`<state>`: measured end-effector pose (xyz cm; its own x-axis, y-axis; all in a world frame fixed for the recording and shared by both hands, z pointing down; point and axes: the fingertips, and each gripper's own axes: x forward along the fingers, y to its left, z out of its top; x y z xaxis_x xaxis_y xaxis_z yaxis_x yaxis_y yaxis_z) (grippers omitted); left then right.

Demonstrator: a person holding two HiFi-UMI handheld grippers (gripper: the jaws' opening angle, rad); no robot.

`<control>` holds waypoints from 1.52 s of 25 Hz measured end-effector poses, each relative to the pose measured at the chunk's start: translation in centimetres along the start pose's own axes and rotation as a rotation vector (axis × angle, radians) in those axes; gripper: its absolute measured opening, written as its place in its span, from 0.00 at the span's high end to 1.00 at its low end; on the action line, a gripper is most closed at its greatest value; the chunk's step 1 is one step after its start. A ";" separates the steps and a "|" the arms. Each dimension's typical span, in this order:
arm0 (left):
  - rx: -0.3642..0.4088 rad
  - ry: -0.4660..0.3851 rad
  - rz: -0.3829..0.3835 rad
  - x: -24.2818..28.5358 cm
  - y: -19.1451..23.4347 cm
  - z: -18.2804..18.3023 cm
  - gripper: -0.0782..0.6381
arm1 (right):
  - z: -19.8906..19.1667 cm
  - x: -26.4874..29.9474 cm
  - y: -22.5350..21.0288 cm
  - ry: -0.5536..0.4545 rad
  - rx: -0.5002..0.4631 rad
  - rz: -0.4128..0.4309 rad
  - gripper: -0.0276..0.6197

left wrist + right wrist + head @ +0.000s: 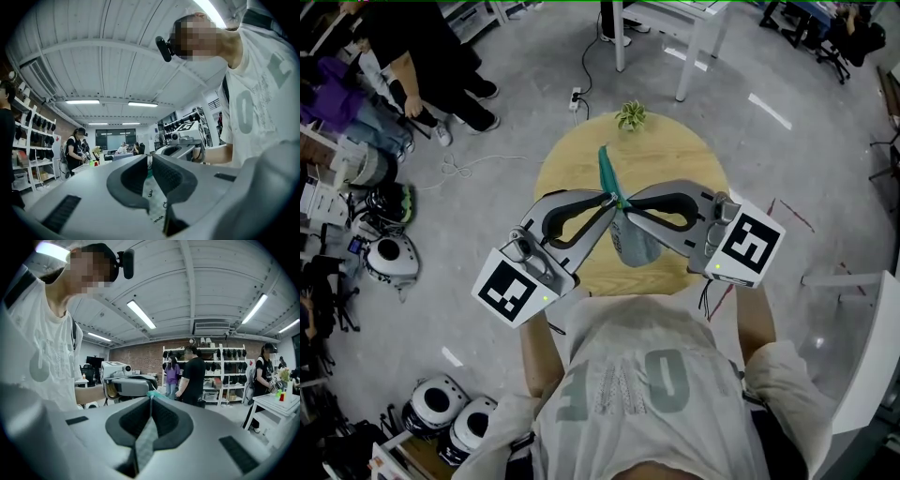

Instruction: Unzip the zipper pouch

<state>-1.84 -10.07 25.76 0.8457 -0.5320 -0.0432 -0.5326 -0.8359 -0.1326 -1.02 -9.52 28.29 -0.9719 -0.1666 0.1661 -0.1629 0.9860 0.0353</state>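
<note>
The zipper pouch hangs above the round wooden table, held up between both grippers. It is grey, with a teal zipper edge sticking out past the jaws. My left gripper comes in from the left and is shut on the pouch's top edge. My right gripper faces it from the right, tips almost touching, also shut on that edge. In the left gripper view the printed pouch fabric is pinched between the left gripper's jaws. In the right gripper view grey fabric runs between the right gripper's jaws.
A small potted plant stands at the table's far edge. White table legs and a power strip with cable lie beyond. People stand at the upper left, and helmets lie on the floor at left.
</note>
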 end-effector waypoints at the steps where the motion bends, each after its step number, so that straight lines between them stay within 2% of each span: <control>1: -0.010 -0.003 0.001 0.0 0.0 0.0 0.82 | 0.0 0.0 0.0 0.000 -0.008 0.000 0.90; 4: -0.041 0.008 0.022 0.4 0.5 -0.3 0.84 | 0.1 0.0 -0.6 -0.009 -0.068 -0.021 0.90; 8: -0.064 0.042 0.134 0.9 1.7 -0.8 0.85 | -0.5 0.2 -1.6 0.068 -0.160 -0.141 0.89; 9: -0.072 0.047 0.156 0.9 1.9 -0.8 0.85 | -0.7 0.4 -1.5 0.099 -0.181 -0.171 0.87; 11: -0.091 0.051 0.183 0.9 2.2 -0.7 0.85 | -0.9 0.9 -1.5 0.138 -0.200 -0.216 0.74; 12: -0.098 0.051 0.187 1.0 2.2 -0.6 0.85 | -0.9 1.1 -1.6 0.142 -0.200 -0.242 0.74; 14: -0.107 0.051 0.191 1.1 2.3 -0.6 0.85 | -0.9 1.3 -2.2 0.138 -0.210 -0.303 0.77; 15: -0.112 0.050 0.193 1.1 2.3 -0.7 0.85 | -0.9 1.2 -2.4 0.151 -0.237 -0.321 0.84; 17: -0.126 0.044 0.201 0.9 2.5 -0.7 0.85 | -0.9 1.3 -2.4 0.175 -0.280 -0.332 0.87; 22: -0.158 0.013 0.219 0.9 2.3 -1.2 0.85 | -1.2 0.8 -2.1 0.161 -0.295 -0.343 0.89; 26: -0.185 0.005 0.203 1.1 2.0 -1.6 0.85 | -1.5 0.4 -2.0 0.159 -0.304 -0.355 0.90; 28: -0.160 0.051 0.247 0.9 2.6 -2.4 0.85 | -0.8 0.1 -1.9 0.105 -0.301 -0.358 0.90; 30: -0.115 0.144 0.336 -0.1 4.1 -4.4 0.85 | 1.1 -0.6 -1.8 -0.027 -0.237 -0.382 0.90; 31: -0.126 0.162 0.365 -0.8 4.9 -5.2 0.85 | 1.9 -1.0 -1.7 -0.075 -0.208 -0.397 0.90; 33: -0.184 0.146 0.406 -2.6 6.2 -5.8 0.85 | 2.6 -1.6 -1.6 -0.103 -0.181 -0.406 0.90; 36: -0.174 0.169 0.474 -4.4 7.7 -6.5 0.85 | 3.1 -2.5 -1.1 -0.123 -0.165 -0.392 0.90; 38: -0.193 0.149 0.486 -4.9 8.1 -6.6 0.85 | 3.1 -3.0 -0.8 -0.123 -0.173 -0.390 0.90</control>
<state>-10.53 -15.09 31.44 0.4940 -0.8649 0.0888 -0.8695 -0.4912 0.0527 1.51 -9.79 24.67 -0.8581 -0.5134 -0.0101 -0.5007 0.8322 0.2384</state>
